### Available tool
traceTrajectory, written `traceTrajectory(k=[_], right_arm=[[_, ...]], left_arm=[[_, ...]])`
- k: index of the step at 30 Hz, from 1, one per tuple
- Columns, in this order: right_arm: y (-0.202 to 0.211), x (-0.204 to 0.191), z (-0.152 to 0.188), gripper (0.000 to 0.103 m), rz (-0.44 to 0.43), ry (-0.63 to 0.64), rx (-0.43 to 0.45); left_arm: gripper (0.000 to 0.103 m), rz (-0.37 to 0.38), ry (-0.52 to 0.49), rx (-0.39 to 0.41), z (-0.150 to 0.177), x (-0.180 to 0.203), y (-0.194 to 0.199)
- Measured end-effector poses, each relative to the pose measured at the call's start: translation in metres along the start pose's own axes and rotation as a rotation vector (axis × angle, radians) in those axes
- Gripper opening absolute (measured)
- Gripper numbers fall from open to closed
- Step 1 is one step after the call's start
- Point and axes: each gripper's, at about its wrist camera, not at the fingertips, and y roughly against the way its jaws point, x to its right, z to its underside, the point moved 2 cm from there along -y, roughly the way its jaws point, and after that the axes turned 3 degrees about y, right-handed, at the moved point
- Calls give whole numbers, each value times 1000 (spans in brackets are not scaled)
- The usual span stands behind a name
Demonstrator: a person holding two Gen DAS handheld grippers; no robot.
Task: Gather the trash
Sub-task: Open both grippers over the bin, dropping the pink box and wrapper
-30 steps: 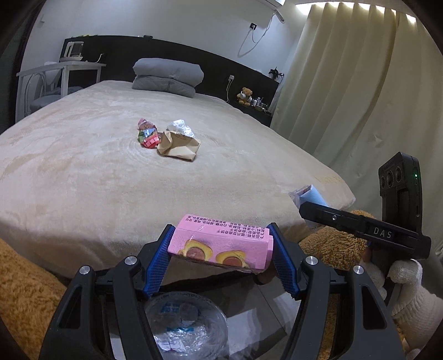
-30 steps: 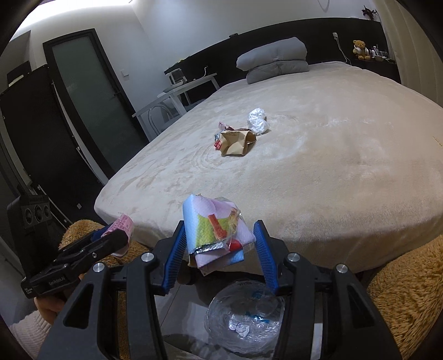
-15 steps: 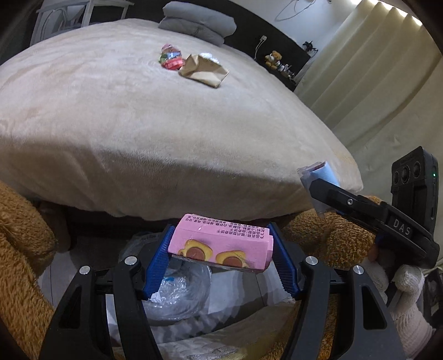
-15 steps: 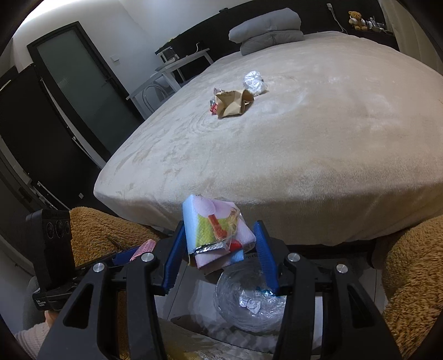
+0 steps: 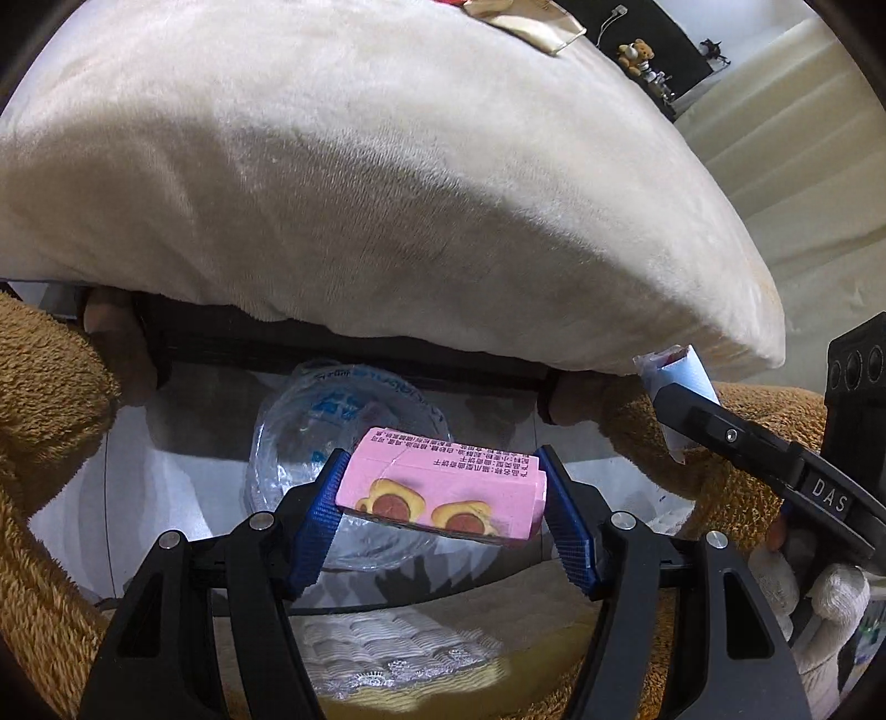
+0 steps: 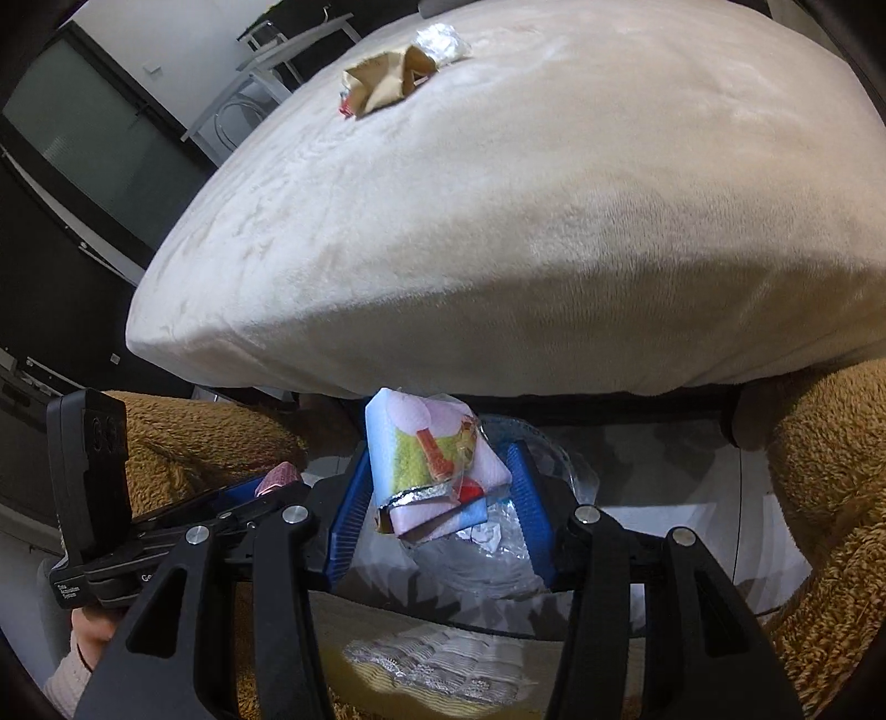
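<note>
My left gripper (image 5: 443,512) is shut on a pink snack box (image 5: 443,495) and holds it over a bin lined with a clear plastic bag (image 5: 310,421) on the floor by the bed. My right gripper (image 6: 437,509) is shut on a crumpled blue and pink wrapper (image 6: 432,454) above the same clear bag (image 6: 498,543). The right gripper also shows at the right of the left wrist view (image 5: 681,410). On the bed lie a crumpled brown paper bag (image 6: 387,83) and a ball of foil (image 6: 443,41).
The beige bed (image 5: 387,194) overhangs the bin. Brown fluffy fabric (image 5: 39,421) flanks the bin on both sides (image 6: 819,471). A pale mat (image 5: 398,664) lies on the floor below. A white desk (image 6: 288,50) and a dark door (image 6: 99,144) stand at the back left.
Both grippers have dropped from bed height to below the bed's edge and tilted down over the bin. Each still holds its piece of trash.
</note>
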Motion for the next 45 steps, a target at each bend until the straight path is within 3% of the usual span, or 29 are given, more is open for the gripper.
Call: traceTrajectory(k=[5,16,20,32,34,40,45], right_arm=[[-24,7,0,49,5,-51,-94],[-48,16,5,49,-25,-194,-223],[-54,8,4,49,-9,-191,-251],[-44,12,0,50,-23,-192,-224],[-44,12,0,54,-35,-202,-220],[-41,18,-1,57,-54,-230,-200],[-37,15,-1,57,-59,-216,-185]], left_arm=[[66,-25,16,-50,1,-2,-15],[66,-98,28,-170,-4,-14,-47],[66,-104,21,-179,-2,-15,-46],[67,-76,16,-203,0,-10,-44],[74,-79,-4,-204,1,-7,-45],[77,-93,19,-151,-3,-11,-36],[77,-101,-25,-98,-4,-2,-25]])
